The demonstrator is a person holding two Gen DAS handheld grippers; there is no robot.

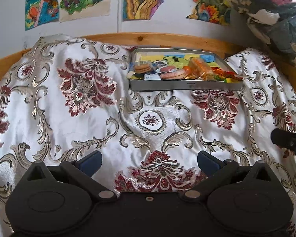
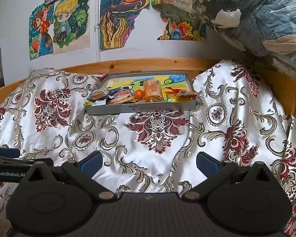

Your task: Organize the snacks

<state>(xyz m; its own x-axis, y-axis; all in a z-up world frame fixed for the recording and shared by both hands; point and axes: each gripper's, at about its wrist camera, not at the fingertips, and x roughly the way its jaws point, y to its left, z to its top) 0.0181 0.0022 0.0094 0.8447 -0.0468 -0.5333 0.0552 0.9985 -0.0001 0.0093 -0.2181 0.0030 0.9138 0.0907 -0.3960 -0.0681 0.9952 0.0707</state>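
A shallow grey metal tray [image 1: 184, 86] [image 2: 140, 109] lies on the patterned bedspread near the wooden rail. Inside it are wrapped biscuits [image 1: 141, 67] [image 2: 98, 94], pink round snacks [image 1: 172, 75] [image 2: 122, 98], a small orange ball [image 2: 139, 93], an orange packet [image 1: 199, 68] [image 2: 153, 89] and red and yellow wrappers [image 2: 184, 94]. My left gripper [image 1: 149, 159] hangs open over the cloth, well short of the tray, with nothing between its fingers. My right gripper [image 2: 149, 160] is open too, equally far back and holding nothing.
The white bedspread with red and silver flowers [image 1: 84, 83] [image 2: 157, 128] is rumpled into folds. A wooden bed rail [image 1: 148, 38] [image 2: 140, 64] runs behind the tray. A clear bag of clothes [image 1: 276, 15] [image 2: 256, 19] sits at the right. Drawings hang on the wall.
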